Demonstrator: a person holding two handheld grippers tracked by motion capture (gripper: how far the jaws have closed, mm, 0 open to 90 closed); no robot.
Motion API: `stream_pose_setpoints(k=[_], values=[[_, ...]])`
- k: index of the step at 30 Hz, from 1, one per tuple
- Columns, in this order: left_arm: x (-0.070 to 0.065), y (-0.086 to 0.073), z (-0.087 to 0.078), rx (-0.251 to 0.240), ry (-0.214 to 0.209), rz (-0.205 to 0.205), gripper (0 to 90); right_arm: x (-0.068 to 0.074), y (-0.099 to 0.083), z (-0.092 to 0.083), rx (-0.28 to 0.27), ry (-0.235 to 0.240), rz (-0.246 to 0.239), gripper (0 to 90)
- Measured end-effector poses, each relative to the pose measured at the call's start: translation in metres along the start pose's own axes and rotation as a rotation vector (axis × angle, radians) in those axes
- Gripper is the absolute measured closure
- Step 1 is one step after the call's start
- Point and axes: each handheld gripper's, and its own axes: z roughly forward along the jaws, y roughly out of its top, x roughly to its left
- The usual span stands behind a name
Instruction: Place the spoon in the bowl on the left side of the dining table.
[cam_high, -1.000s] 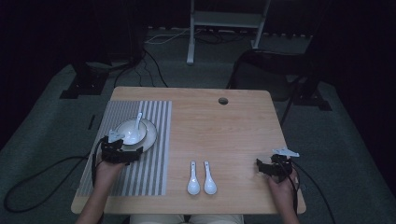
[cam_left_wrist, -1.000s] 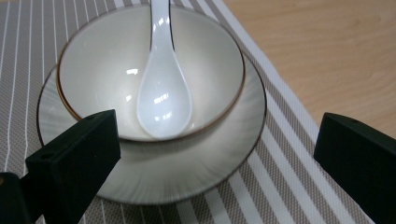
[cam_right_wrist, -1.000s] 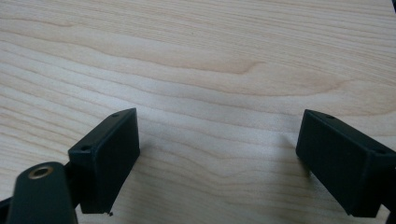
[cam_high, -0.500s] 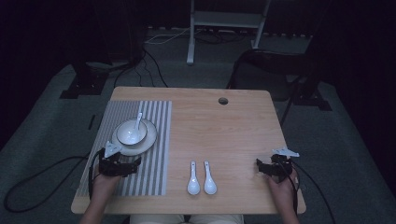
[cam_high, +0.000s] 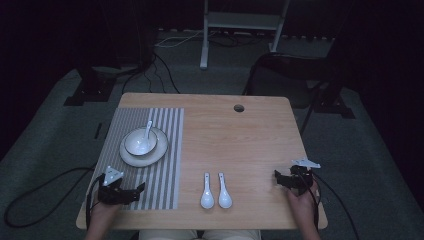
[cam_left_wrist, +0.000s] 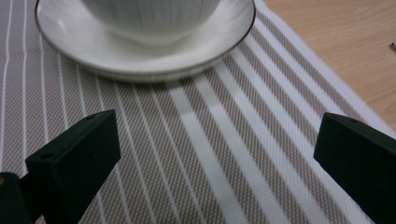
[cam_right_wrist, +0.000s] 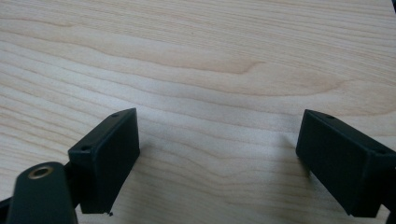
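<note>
Striped placemat (cam_high: 150, 165) now bears the withdrawn left tool (cam_high: 131, 192), spread empty, clear of the plate (cam_high: 131, 156).

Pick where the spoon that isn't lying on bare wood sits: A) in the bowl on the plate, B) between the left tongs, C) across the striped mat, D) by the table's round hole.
A: the spoon rests in the bowl on the plate.
</note>
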Motion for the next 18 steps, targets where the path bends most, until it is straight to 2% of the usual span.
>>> stream_pose_setpoints(k=[4,9,11,15,18], values=[[0.003,-0.008,-0.007,-0.006,0.001,-0.019,0.6,0.000,0.000,0.000,0.000,-0.002,0.002,12.8],[0.008,-0.017,-0.012,0.004,0.008,-0.022,0.6,0.000,0.000,0.000,0.000,-0.002,0.002,12.8],[0.011,-0.020,-0.014,0.021,0.040,-0.020,0.6,0.000,0.000,0.000,0.000,-0.002,0.001,12.8],[0.016,-0.026,-0.017,0.020,0.051,-0.040,0.6,0.000,0.000,0.000,0.000,-0.002,0.002,12.8],[0.023,-0.034,-0.024,0.016,0.086,-0.047,0.6,0.000,0.000,0.000,0.000,-0.002,0.002,12.8]])
